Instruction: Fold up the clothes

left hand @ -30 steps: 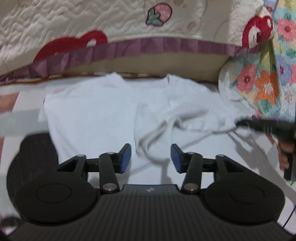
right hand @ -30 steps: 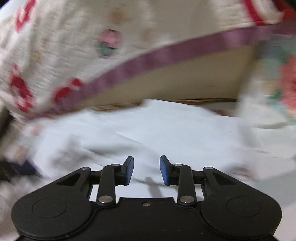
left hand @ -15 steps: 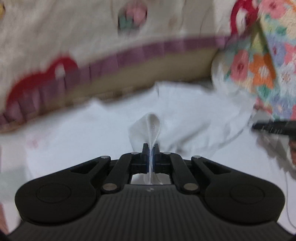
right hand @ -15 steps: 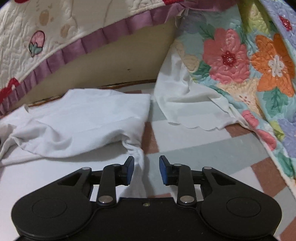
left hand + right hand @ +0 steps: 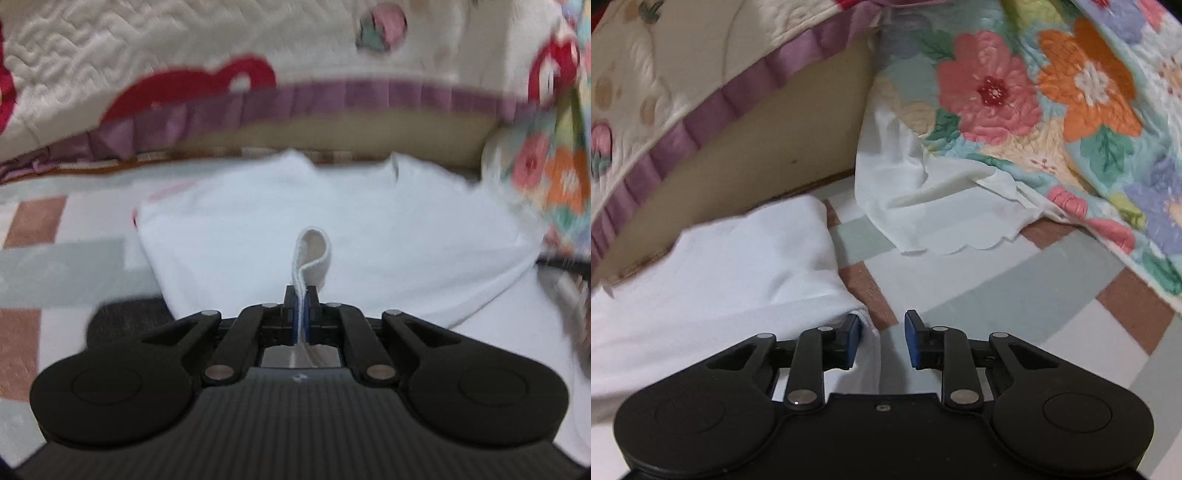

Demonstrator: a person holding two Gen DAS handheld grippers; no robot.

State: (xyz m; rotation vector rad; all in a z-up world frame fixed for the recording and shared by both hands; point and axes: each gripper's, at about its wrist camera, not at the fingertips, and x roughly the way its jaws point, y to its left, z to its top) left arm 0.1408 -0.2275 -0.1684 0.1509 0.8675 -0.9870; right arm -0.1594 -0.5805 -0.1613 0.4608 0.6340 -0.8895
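White cotton T-shirt lies spread on the checked floor mat of pale green, white and brown squares, directly ahead of both grippers.

Nearest in the left wrist view, the left gripper is clenched on a hemmed edge of the garment; a small loop of that edge stands up just beyond the pads. Beyond the loop the body of the shirt lies mostly flat, with its far edge close to the base of the bed.

Nearest in the right wrist view, the right gripper has its jaws closing. A bunched corner of the same shirt sits between them, touching the left pad; the right pad is clear of the cloth, so no grip is made on this side yet.

Judged status: the fold is at its start. One edge is secured, the second is being taken, and no completed fold shows. Remaining steps appear to be securing the right corner, lifting both points, carrying them over the body and smoothing the result.

Further off, a white scalloped cloth hangs to the mat beneath a floral quilt. Farthest, a cream quilted bedspread with a purple frill overhangs the bed.
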